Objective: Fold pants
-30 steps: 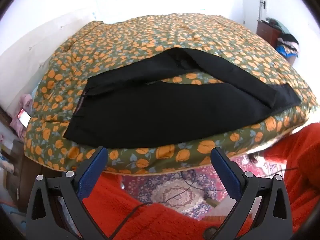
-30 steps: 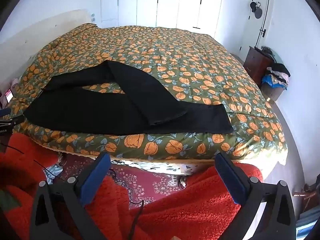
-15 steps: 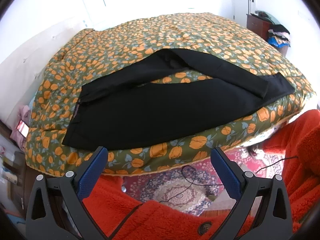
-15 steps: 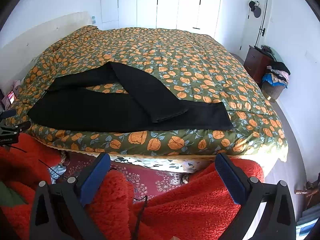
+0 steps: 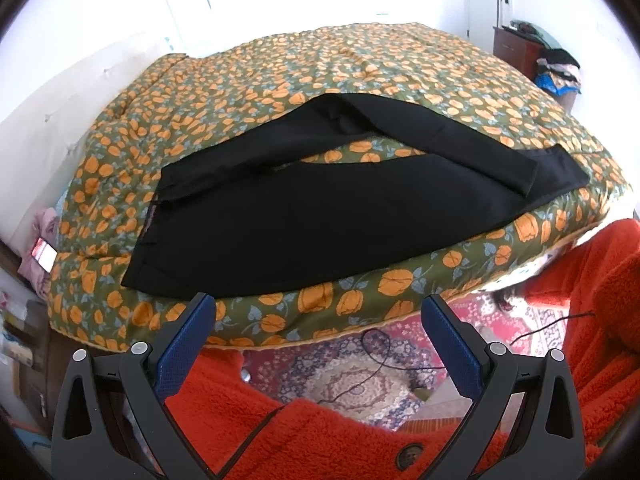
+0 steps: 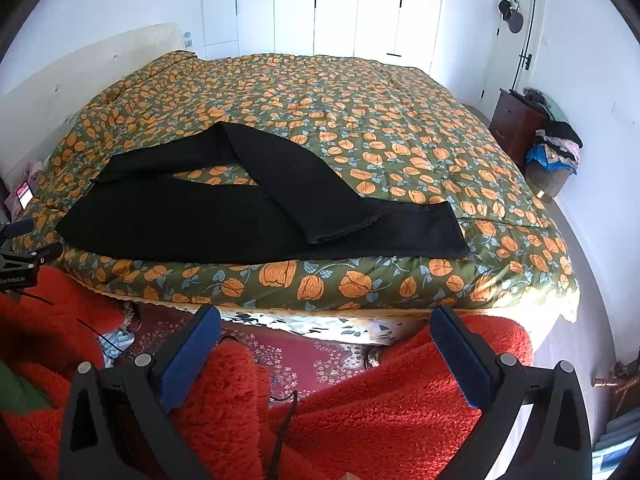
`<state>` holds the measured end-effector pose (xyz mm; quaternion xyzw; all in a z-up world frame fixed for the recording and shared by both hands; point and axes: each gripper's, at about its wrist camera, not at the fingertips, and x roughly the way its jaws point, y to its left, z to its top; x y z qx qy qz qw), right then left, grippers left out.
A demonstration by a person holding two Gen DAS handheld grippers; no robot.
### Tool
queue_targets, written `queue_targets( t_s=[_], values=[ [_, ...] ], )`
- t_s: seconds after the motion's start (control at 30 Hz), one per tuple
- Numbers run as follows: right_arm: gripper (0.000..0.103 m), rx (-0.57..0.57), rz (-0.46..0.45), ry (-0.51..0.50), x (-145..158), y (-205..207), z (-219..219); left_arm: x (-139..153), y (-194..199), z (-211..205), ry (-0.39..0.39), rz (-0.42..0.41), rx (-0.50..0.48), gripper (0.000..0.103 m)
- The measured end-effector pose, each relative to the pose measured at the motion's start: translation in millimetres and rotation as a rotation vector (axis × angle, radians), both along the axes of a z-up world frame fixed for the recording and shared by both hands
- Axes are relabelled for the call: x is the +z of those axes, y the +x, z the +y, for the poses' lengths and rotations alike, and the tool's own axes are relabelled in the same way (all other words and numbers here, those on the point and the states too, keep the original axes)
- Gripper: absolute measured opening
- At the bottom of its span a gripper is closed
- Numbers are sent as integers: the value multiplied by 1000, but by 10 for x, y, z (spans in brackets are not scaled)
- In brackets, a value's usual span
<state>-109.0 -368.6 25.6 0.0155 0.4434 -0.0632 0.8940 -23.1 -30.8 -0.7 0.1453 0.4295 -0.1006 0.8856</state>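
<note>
Black pants [image 5: 320, 216] on floral bedspread [image 5: 360, 64], tools apart

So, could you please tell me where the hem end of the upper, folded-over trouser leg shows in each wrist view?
Left wrist view: the hem end lies right of centre, on top of the lower leg of the black pants.
Right wrist view: the hem end lies just right of centre, above the quilt's front edge.
Shared landmark: the wooden dresser by the right wall.

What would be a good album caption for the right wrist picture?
Open right gripper hovers before black pants lying on a floral quilt.
</note>
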Motion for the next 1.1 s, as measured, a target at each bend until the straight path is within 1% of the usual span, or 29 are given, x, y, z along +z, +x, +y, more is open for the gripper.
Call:
queue_targets(
  t_s=[1.1],
  values=[
    [103, 1, 13, 11, -61, -2, 7, -37, 7, 4, -4, 12, 3, 102]
  ],
)
